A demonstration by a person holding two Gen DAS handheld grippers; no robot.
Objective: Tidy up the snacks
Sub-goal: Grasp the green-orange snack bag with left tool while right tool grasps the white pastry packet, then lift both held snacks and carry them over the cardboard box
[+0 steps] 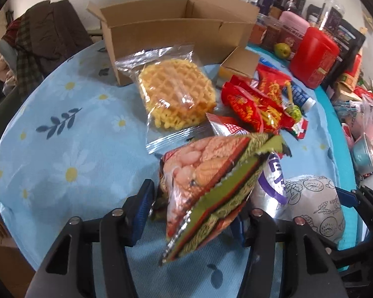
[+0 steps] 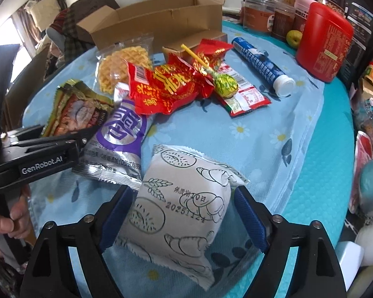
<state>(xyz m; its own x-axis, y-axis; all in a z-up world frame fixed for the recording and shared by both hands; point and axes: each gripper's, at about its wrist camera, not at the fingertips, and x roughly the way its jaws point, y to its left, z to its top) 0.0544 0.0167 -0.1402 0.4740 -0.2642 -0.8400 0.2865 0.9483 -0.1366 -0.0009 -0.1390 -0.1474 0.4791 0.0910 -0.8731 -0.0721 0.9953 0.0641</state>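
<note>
A green and red snack packet stands tilted on the blue flowered cloth between the fingers of my left gripper. The jaws stand apart and the left pad is just clear of it. In the right wrist view that gripper reaches in from the left with the packet at its tips. My right gripper is open around a white bread pack printed with croissants; a gap shows at the right pad. An open cardboard box stands at the back.
A waffle pack, red snack packs, a lollipop, a silver-purple packet, a blue tube and a small carton lie mid-table. A red canister, a pear and jars crowd the back right.
</note>
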